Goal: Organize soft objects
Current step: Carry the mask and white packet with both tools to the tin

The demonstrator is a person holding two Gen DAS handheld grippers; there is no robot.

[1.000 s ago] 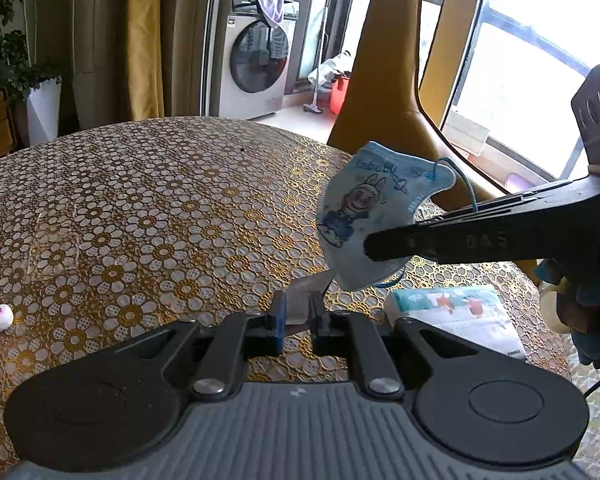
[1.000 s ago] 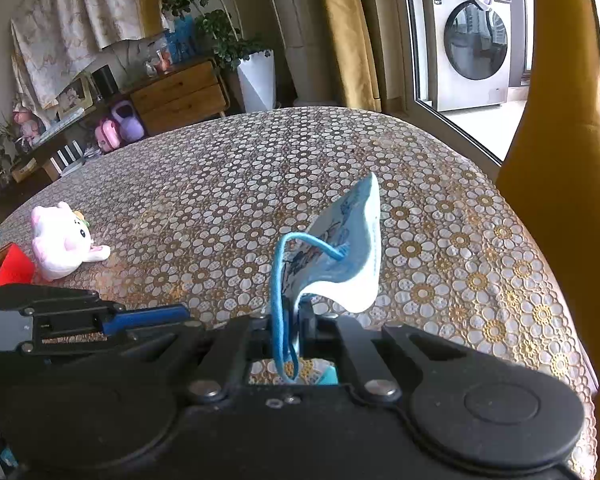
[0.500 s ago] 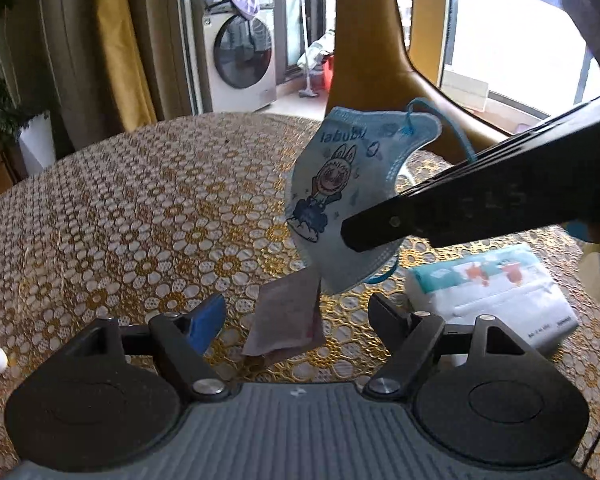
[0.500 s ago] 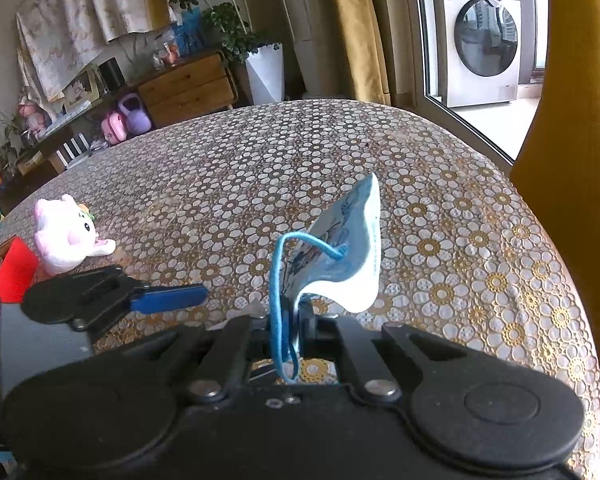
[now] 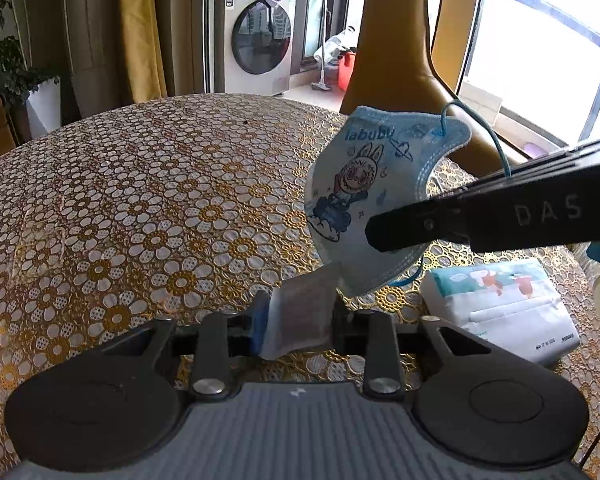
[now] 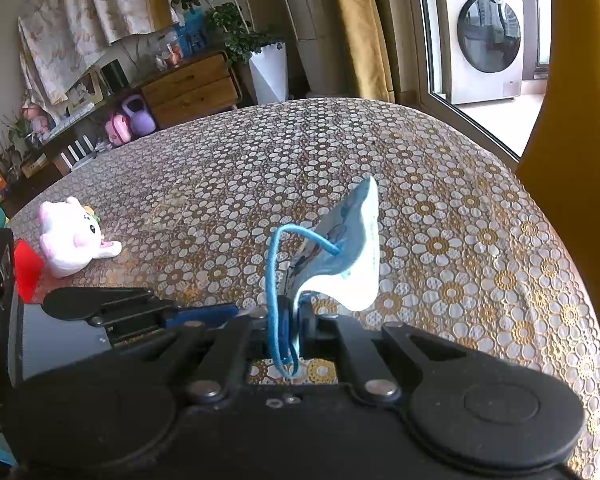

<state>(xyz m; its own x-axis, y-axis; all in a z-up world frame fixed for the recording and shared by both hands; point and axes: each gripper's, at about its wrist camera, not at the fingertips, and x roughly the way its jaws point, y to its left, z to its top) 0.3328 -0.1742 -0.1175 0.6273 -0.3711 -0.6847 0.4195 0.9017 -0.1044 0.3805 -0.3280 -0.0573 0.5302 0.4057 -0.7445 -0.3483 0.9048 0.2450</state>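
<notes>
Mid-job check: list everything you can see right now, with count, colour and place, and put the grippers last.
face mask: 1, light blue with a cartoon print, held up above the table
wrapper: 1, clear and greyish, below the mask
tissue pack: 1, white and teal, on the table under the right gripper
plush toy: 1, white and pink, far left of the table
red thing: 1, beside the plush, partly hidden
tablecloth: 1, gold and white flower pattern
washing machine: 1, silver, behind the table
chair: 1, mustard yellow, far side
left gripper: just closed on the wrapper
right gripper: shut on the mask
</notes>
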